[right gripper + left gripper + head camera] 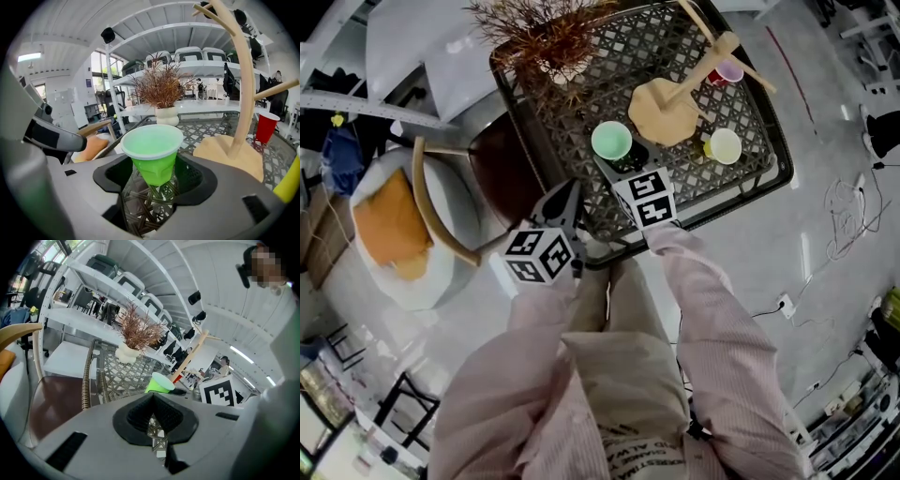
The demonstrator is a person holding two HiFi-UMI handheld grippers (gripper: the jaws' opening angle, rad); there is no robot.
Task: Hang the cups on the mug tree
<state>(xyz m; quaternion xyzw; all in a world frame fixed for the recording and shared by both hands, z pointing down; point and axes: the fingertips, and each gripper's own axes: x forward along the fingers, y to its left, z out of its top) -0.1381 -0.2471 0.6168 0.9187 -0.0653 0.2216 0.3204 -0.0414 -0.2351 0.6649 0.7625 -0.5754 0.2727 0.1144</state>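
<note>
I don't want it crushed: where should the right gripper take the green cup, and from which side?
The side wall of the green cup, just under the rim, from the near side, where the right gripper flanks it with open jaws. It stands upright, narrows downward and shows no handle; the wider rim should resist slipping.

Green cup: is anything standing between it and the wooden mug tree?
Nothing visible does. The green cup sits between the jaws of the right gripper, with only bare table between it and the mug tree. The red cup and yellow cup stand past the tree.
</note>
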